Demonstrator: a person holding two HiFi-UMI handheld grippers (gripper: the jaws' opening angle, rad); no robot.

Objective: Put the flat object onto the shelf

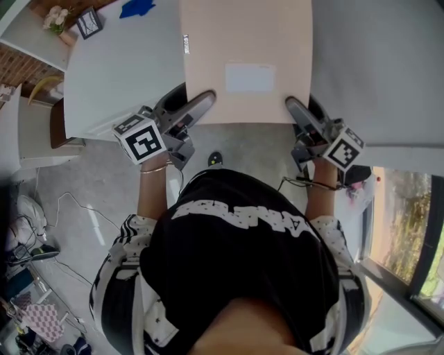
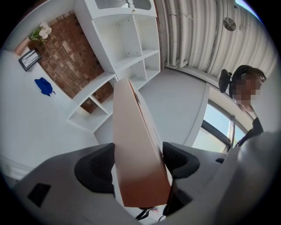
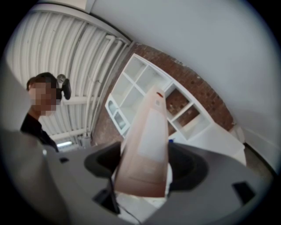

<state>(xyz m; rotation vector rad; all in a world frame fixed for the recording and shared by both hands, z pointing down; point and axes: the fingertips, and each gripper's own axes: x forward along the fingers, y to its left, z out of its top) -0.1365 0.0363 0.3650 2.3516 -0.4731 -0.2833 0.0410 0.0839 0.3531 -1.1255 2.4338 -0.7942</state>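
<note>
We count two grippers and one flat object [image 1: 246, 55], a pale peach rectangle, thin as a card mailer. It carries one pale rectangular label [image 1: 250, 78] near its near edge and one small white sticker [image 1: 186, 44] at its left edge.

The left gripper [image 1: 203, 99] pinches the object's near left corner, and its own view shows both dark pads pressed against the sheet's two faces. The right gripper [image 1: 292, 105] clamps the near right corner in the same way, with the sheet wedged between its jaws. Each gripper carries one marker cube.

From the head view, the object lies stretched out over a white tabletop [image 1: 125, 69], with its near edge close to the table's front edge. We cannot tell whether it touches the surface.

One white shelf [image 2: 127, 48] with several open compartments stands against a brick wall [image 2: 66, 66], well apart from the object.

On the far left of the tabletop we see one blue item [image 1: 137, 7]. One picture frame [image 1: 89, 22] and one small bunch of pale flowers [image 1: 55, 17] are nearby. One person [image 2: 246, 101] stands in the background by the window.
</note>
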